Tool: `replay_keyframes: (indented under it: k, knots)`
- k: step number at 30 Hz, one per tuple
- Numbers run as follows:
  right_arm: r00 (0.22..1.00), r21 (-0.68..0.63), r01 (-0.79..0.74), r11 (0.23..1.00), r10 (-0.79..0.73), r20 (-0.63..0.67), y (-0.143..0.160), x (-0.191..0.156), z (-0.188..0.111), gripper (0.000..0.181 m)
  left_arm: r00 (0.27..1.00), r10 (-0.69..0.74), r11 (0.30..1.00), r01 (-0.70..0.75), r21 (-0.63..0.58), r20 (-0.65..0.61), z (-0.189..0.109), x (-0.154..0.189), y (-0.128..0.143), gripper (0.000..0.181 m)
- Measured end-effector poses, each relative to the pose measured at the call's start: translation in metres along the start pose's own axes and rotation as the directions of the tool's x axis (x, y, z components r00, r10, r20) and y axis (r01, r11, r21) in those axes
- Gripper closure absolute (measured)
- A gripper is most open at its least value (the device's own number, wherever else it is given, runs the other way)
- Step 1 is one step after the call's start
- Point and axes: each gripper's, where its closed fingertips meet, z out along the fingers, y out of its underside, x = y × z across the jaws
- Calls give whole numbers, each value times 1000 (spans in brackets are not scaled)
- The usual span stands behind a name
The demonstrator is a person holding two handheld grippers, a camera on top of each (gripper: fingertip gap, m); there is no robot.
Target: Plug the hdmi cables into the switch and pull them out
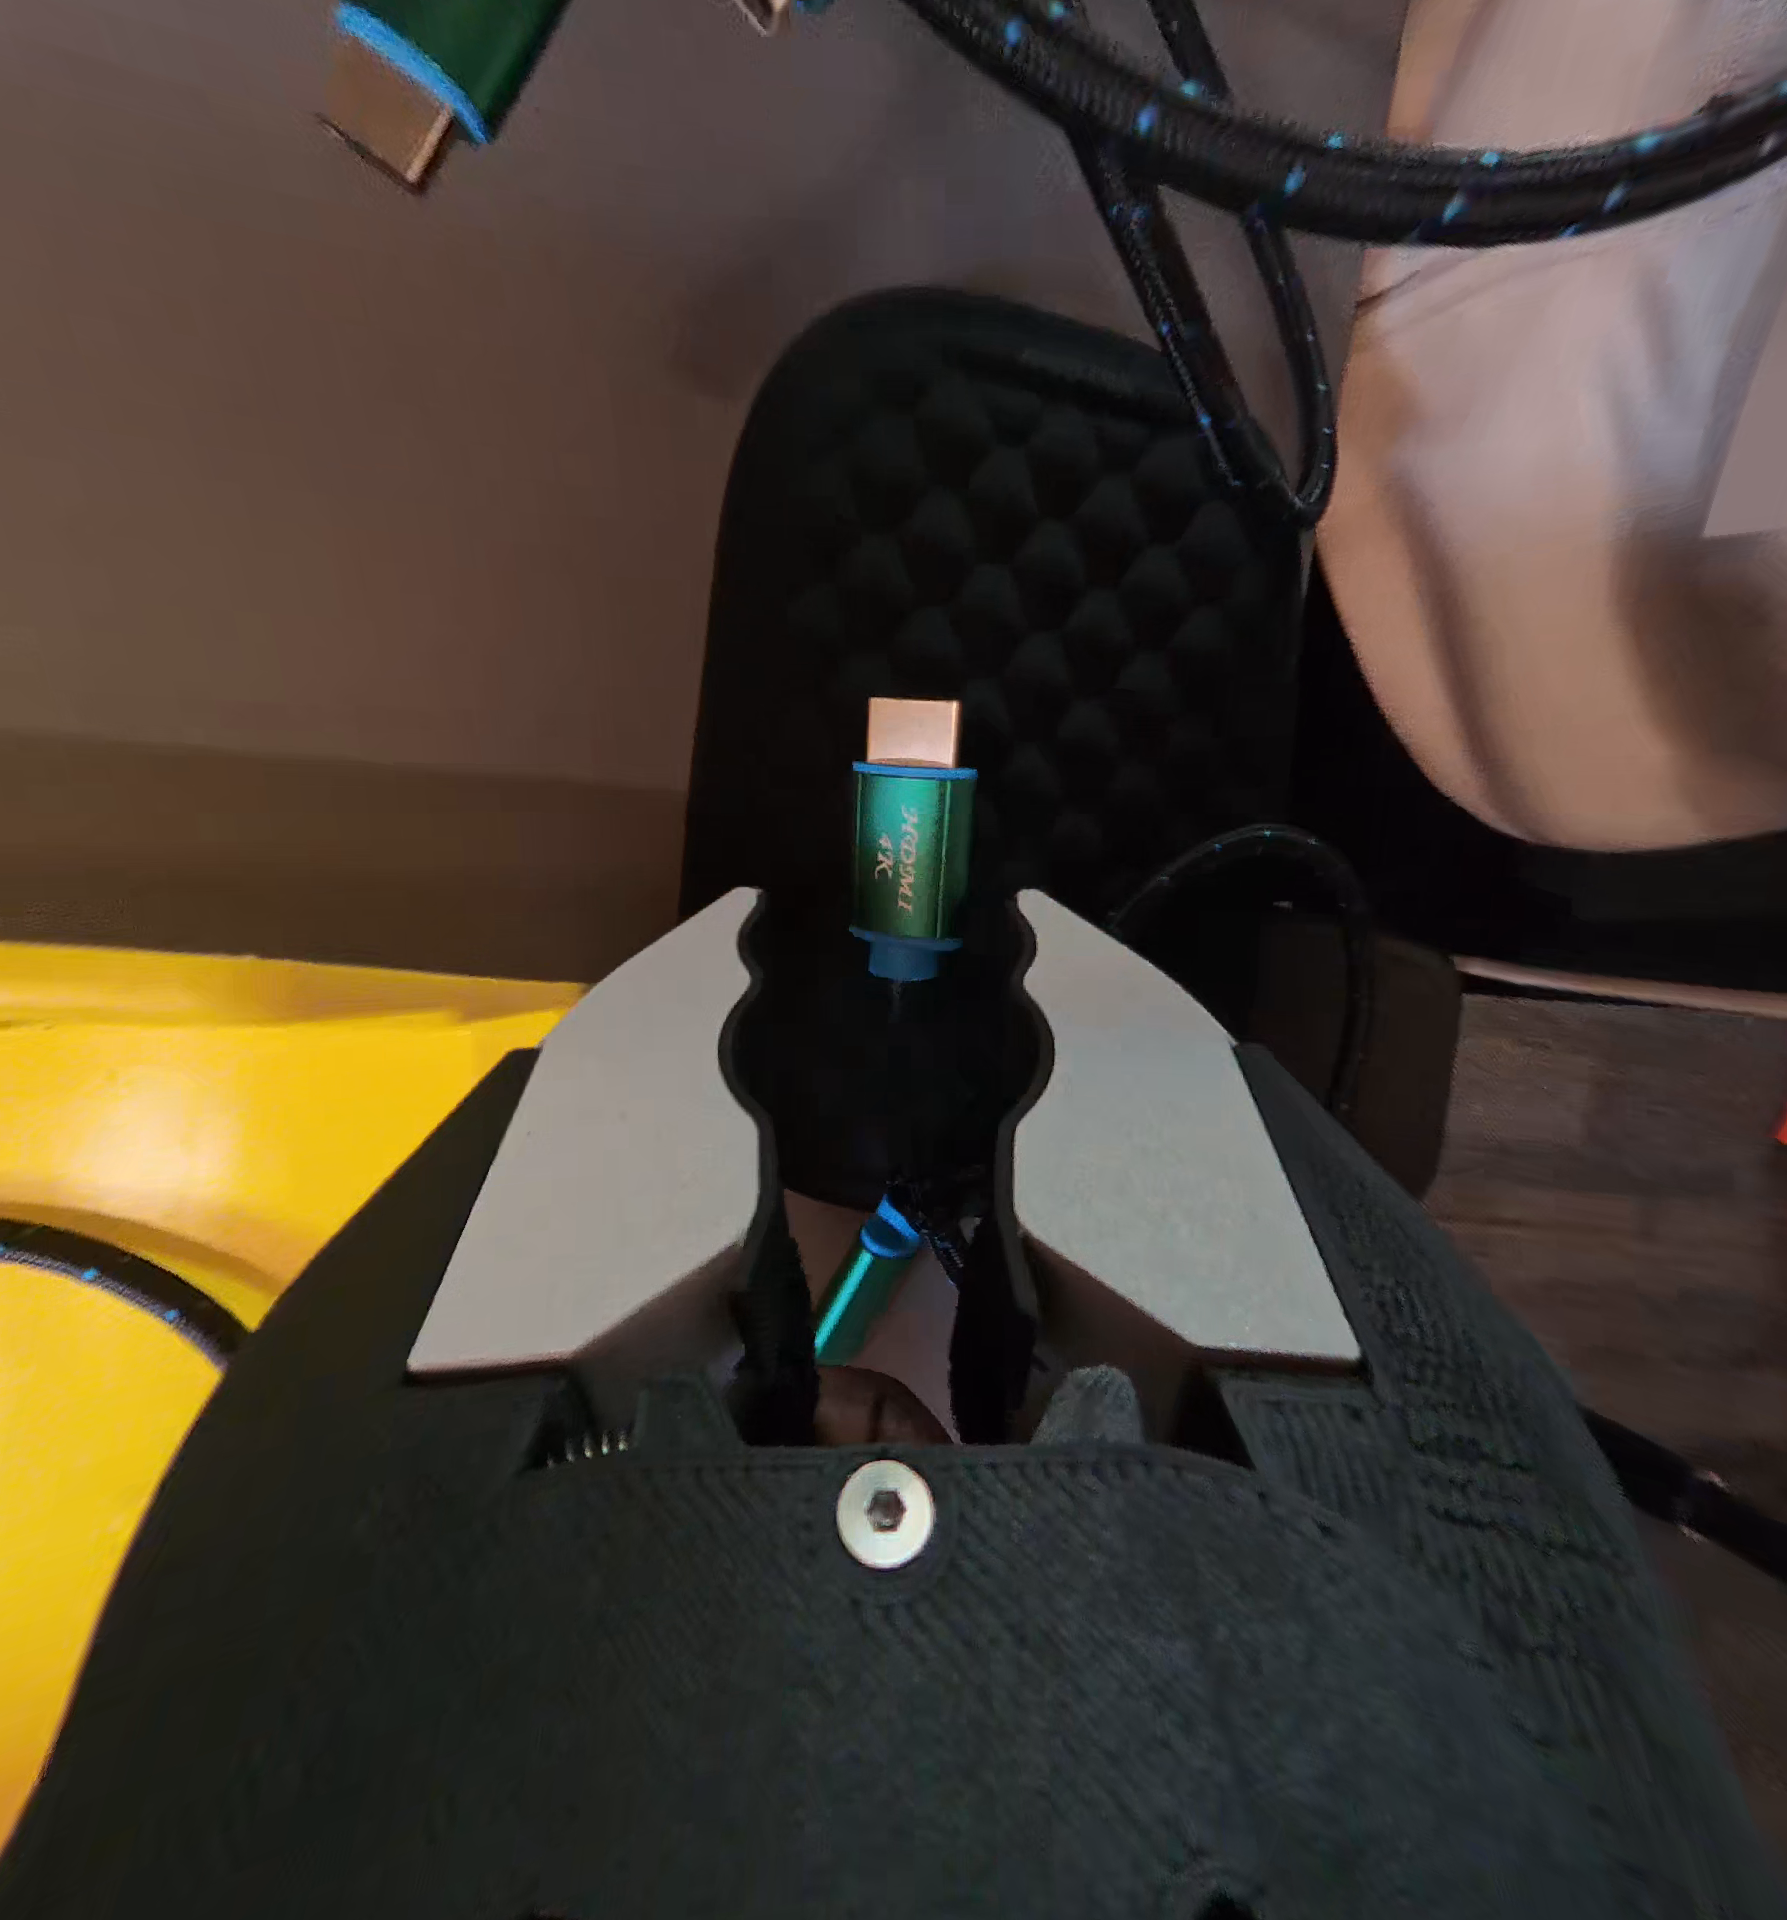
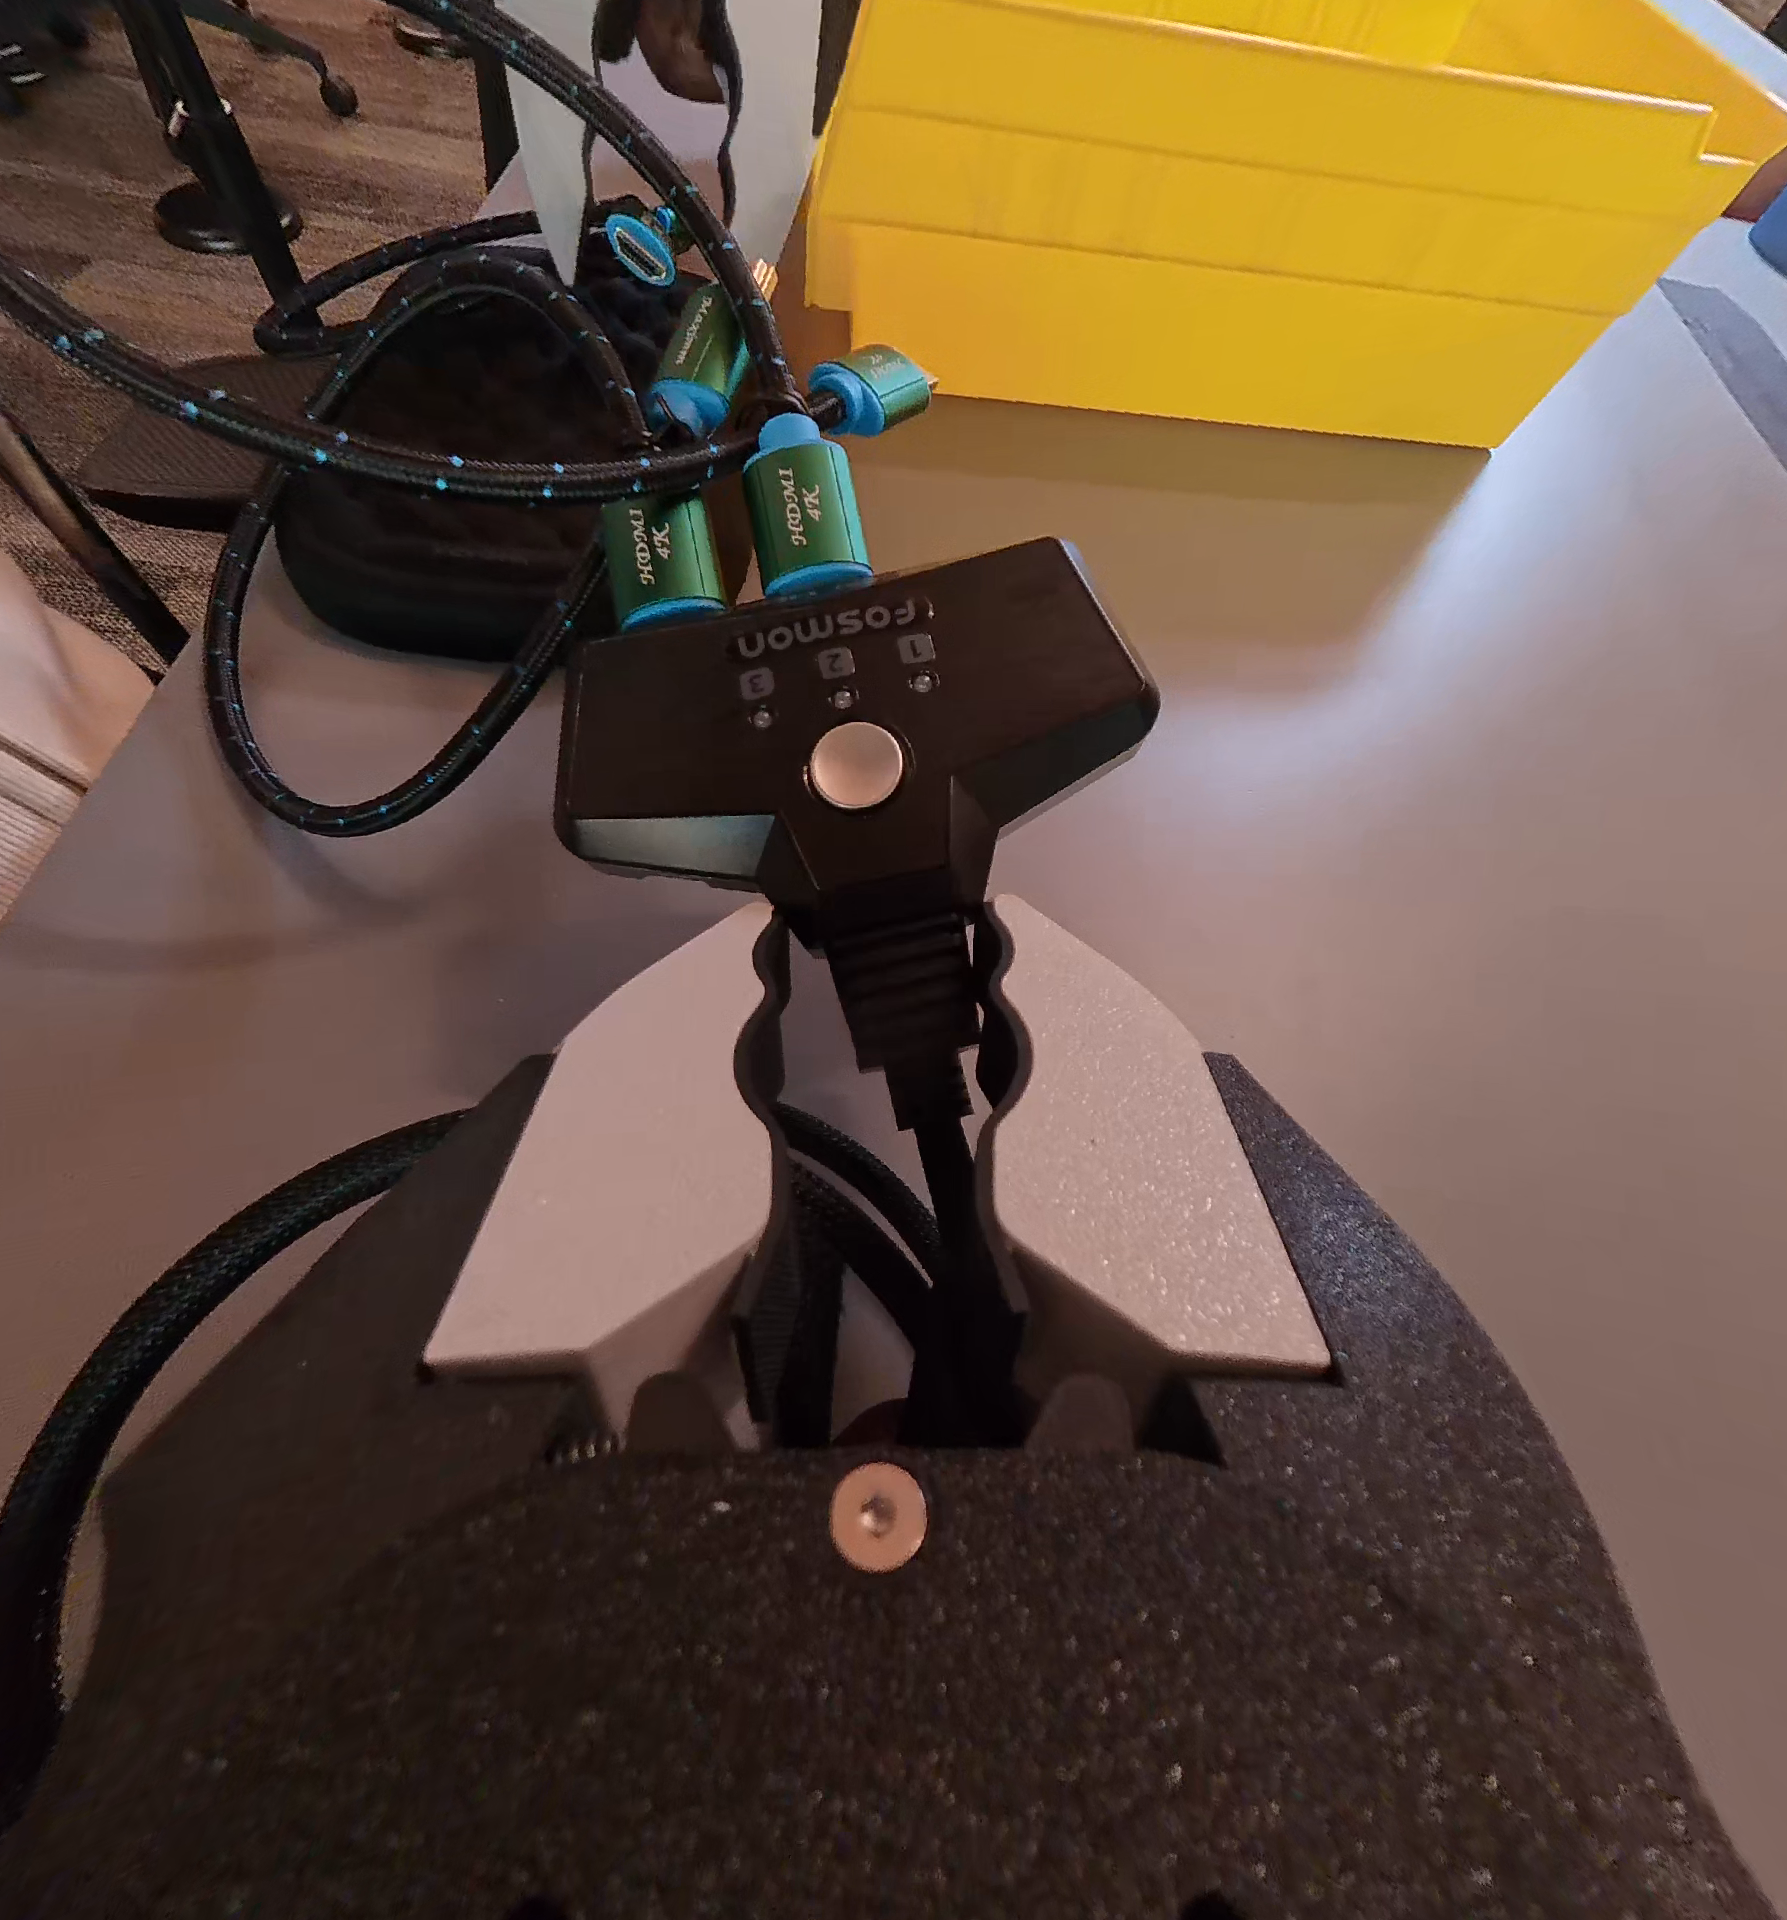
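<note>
Right gripper point(image 2: 878, 914): mine, jaws closed most of the way onto the ribbed neck of the switch point(image 2: 847, 717), which I'm pinning to the table point(image 2: 1388, 831).
Switch: body points away from me. Two green plugs point(image 2: 660, 566) point(image 2: 804, 520) sit in its far edge, and the slot beside them looks free.
Left gripper point(image 1: 889, 909): jaws partly apart. The loose plug point(image 1: 907, 857) stands between the tips, touching neither. Can't tell if I'm pinching its cable lower down.
Key relation: the plug's long axis runs along my fingers, gold end away from me. I reckon it has to line up parallel with the seated pair.
Writing: pale lettering on the plug shells, plus a logo and port marks on the switch. Not repeating any of it.
Around: yellow bin point(image 2: 1232, 291) behind.
</note>
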Motion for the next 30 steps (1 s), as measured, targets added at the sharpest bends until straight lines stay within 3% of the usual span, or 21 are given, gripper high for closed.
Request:
replay_keyframes:
  k: [3, 6, 11, 17, 20, 22, 23, 27, 30]
  knots:
    - [1000, 1, 2, 1000, -2, 8, 0, -1, 1, 147, 998, -10, 1000, 11, 18, -62, 1, 4, -5, 156]
    - [1000, -3, 4, 1000, -4, 13, 0, -2, 2, 147, 998, -16, 999, 19, 46, -54, -3, 3, -11, 159]
    - [1000, 0, 18, 1000, -18, 15, -1, -3, 2, 147, 969, -90, 993, 71, 89, 232, -9, -19, -30, 160]
    - [990, 46, 131, 990, -134, 50, -13, -19, 3, 147, 807, 14, 999, 17, -48, 590, -30, -29, -54, 160]
    - [982, 66, 177, 982, -181, 55, -19, -27, 3, 147, 649, 107, 991, -9, -133, 753, -69, -36, -69, 160]
    - [982, 56, 173, 983, -176, 61, -21, -28, 4, 147, 565, 175, 982, -39, -186, 806, -85, -40, -82, 160]
    - [981, 61, 176, 983, -180, 68, -22, -30, 5, 147, 556, 198, 978, -58, -200, 807, -83, -41, -89, 160]
    - [977, 79, 192, 978, -198, 77, -30, -37, 6, 147, 642, 275, 960, -148, -236, 716, -37, -52, -111, 161]
    - [993, 32, 107, 994, -108, 52, -29, -34, 10, 147, 807, 192, 981, -161, -105, 558, 7, -38, -125, 161]
